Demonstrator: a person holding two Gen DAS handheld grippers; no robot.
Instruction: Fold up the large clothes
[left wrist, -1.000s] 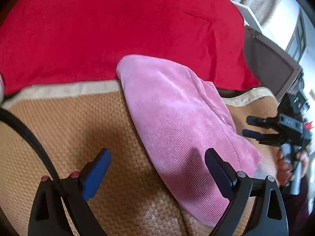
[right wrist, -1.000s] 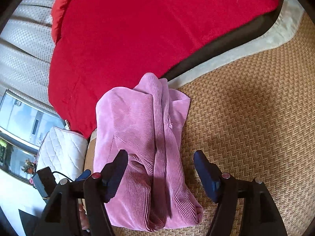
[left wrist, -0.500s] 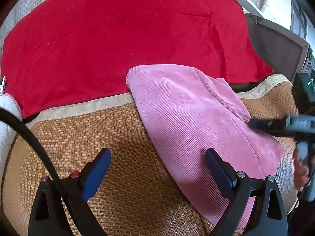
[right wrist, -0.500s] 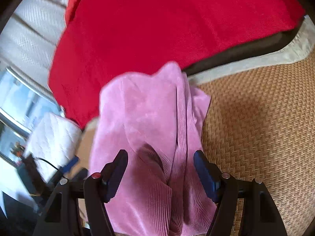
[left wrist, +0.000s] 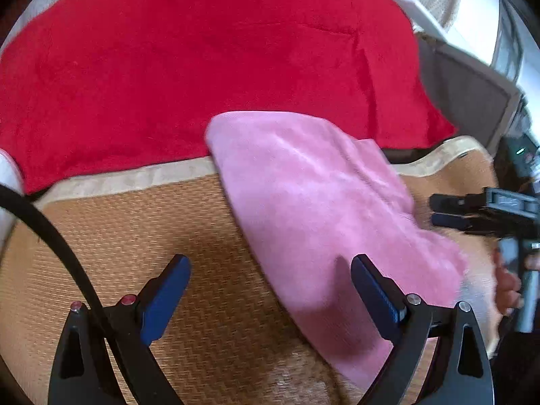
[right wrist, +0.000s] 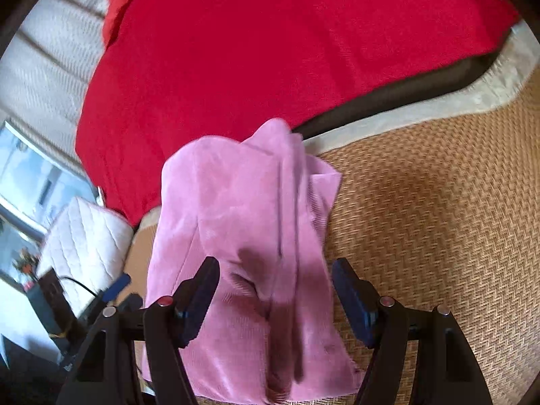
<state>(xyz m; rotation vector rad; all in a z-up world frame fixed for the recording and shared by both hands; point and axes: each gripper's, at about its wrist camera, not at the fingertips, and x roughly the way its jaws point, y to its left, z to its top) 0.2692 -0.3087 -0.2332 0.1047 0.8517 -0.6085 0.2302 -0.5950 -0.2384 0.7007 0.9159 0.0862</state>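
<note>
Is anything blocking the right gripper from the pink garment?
Nothing visible. The right gripper is open, directly over the folded pink garment, which lies on the woven mat. The red blanket lies beyond it, and the left gripper is open beside its other edge.

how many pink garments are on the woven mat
1. The pink garment lies folded on the woven mat, its far end reaching the red blanket. Others may be hidden outside the views.
</note>
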